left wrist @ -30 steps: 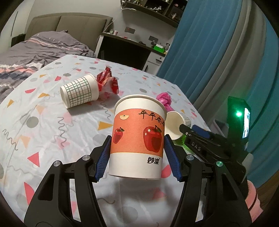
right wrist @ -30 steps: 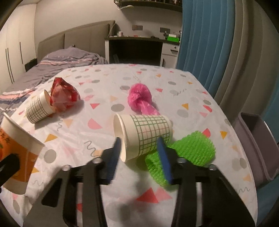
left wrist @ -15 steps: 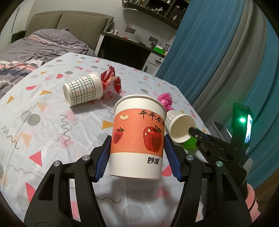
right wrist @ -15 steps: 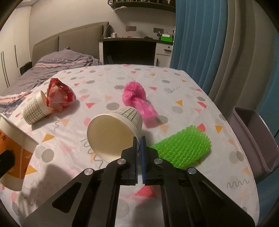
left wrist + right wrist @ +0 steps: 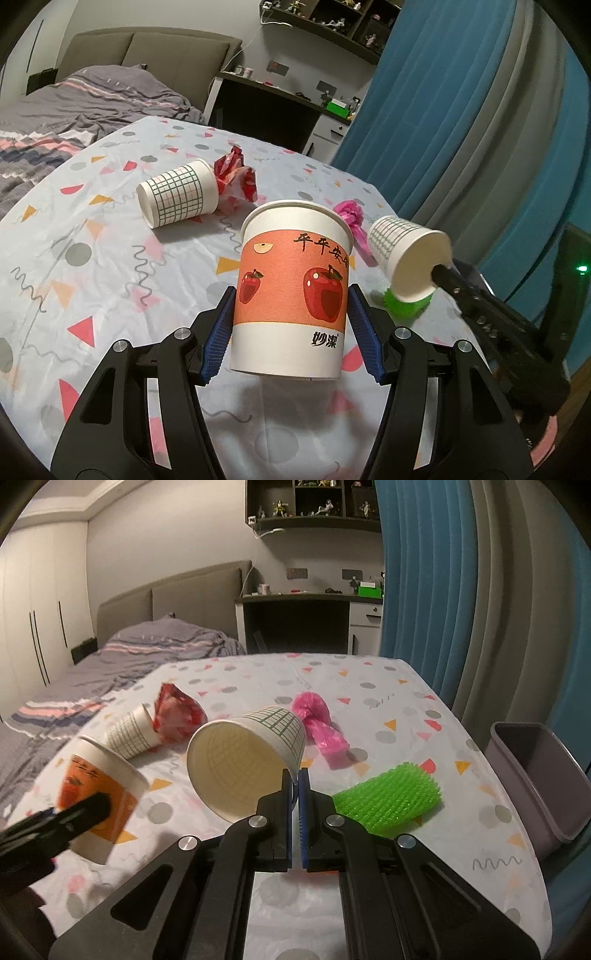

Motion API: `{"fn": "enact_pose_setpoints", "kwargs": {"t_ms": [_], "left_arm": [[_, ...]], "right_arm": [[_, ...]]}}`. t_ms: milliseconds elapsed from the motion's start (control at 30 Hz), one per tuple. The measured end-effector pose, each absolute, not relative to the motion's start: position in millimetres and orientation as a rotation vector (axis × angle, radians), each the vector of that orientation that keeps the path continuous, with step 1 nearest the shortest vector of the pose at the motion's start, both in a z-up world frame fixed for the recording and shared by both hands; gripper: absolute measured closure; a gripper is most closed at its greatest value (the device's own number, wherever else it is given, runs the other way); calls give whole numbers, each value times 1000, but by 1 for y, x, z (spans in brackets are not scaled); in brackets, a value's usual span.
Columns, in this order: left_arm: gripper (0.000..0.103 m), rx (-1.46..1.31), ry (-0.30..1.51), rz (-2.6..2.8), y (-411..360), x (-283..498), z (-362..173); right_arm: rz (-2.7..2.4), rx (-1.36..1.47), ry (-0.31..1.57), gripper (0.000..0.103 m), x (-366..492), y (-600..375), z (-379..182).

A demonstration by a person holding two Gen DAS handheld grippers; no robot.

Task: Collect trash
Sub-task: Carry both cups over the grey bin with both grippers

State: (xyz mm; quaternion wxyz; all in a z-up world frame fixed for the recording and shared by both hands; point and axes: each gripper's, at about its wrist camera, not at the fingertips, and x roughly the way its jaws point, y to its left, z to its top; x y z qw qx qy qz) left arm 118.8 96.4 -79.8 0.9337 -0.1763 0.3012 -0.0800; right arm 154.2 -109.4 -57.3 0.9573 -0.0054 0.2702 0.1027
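Note:
My left gripper (image 5: 291, 325) is shut on an upright paper cup with red apples on an orange band (image 5: 291, 291), held just above the patterned tablecloth (image 5: 74, 258). The same apple cup (image 5: 99, 794) shows at the left of the right wrist view. My right gripper (image 5: 294, 779) is shut on the rim of a white cup with a green grid (image 5: 247, 760), which hangs tilted in the air with its mouth toward the camera. In the left wrist view that grid cup (image 5: 410, 258) hangs to the right of the apple cup, with the right gripper (image 5: 439, 275) pinching its rim.
On the cloth lie a second grid cup (image 5: 129, 734) on its side, a crumpled red wrapper (image 5: 177, 712), a pink plastic bag (image 5: 319, 723) and a green spiky mesh (image 5: 388, 799). A grey bin (image 5: 532, 775) stands past the table's right edge, by the blue curtain.
The right gripper went from open around the lying grid cup to shut on its rim, then lifted it off the cloth. The left gripper kept still with the apple cup.

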Motion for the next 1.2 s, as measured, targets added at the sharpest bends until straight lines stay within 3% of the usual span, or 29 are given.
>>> {"fn": "enact_pose_setpoints", "kwargs": {"t_ms": [733, 1200], "left_arm": [[44, -273, 588, -222, 38, 119, -55], [44, -188, 599, -499, -106, 167, -37]], "right_arm": [[164, 125, 432, 99, 112, -198, -21], [-105, 211, 367, 99, 103, -331, -19]]}}
